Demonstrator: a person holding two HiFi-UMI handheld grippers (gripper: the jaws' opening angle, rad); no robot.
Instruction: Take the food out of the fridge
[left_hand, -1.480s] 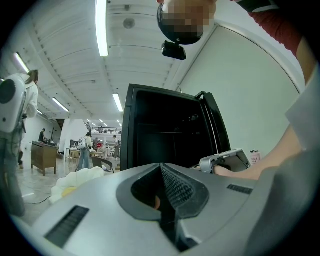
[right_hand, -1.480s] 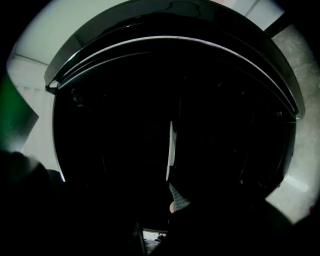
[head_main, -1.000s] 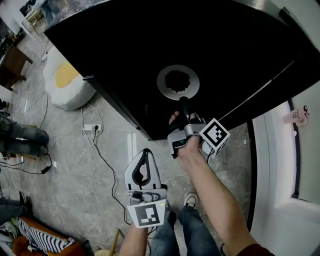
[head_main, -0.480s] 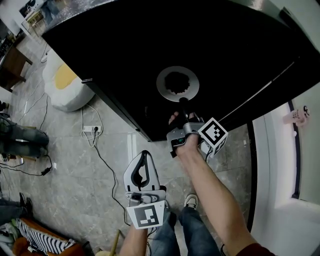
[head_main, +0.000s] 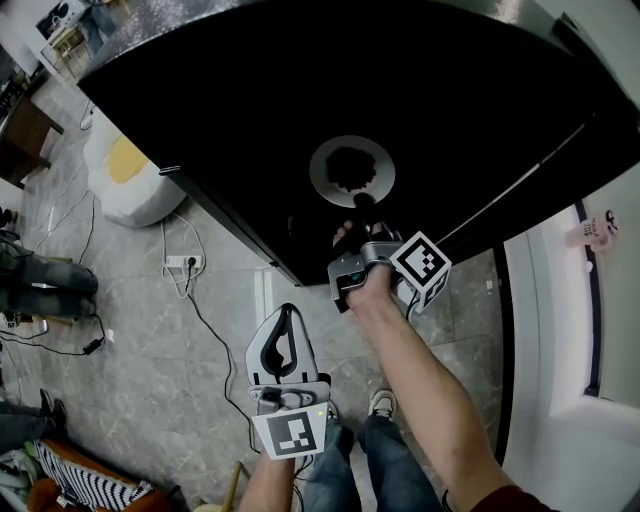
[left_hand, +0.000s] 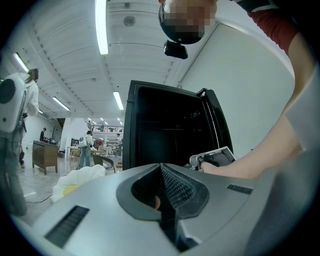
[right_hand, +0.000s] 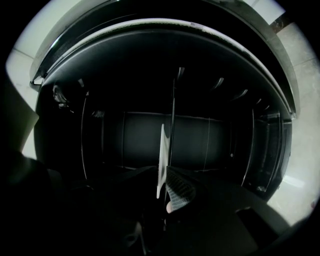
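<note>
A white plate (head_main: 325, 172) with dark food (head_main: 350, 168) on it shows against the black inside of the open fridge (head_main: 470, 110) in the head view. My right gripper (head_main: 360, 204) is shut on the plate's near rim. In the right gripper view the plate (right_hand: 161, 155) appears edge-on as a thin white sliver clamped in the jaws, with the dark fridge shelves behind. My left gripper (head_main: 285, 314) hangs lower, over the floor, shut with nothing in it. In the left gripper view the fridge (left_hand: 165, 125) stands open ahead.
The white fridge door (head_main: 560, 330) stands open at the right. A white cushion with a yellow patch (head_main: 125, 170) lies left of the fridge. A power strip (head_main: 183, 260) and cables run over the tiled floor. The person's shoe (head_main: 382, 402) is below.
The right gripper and the plate have drifted slightly left in the view. The left gripper has barely moved.
</note>
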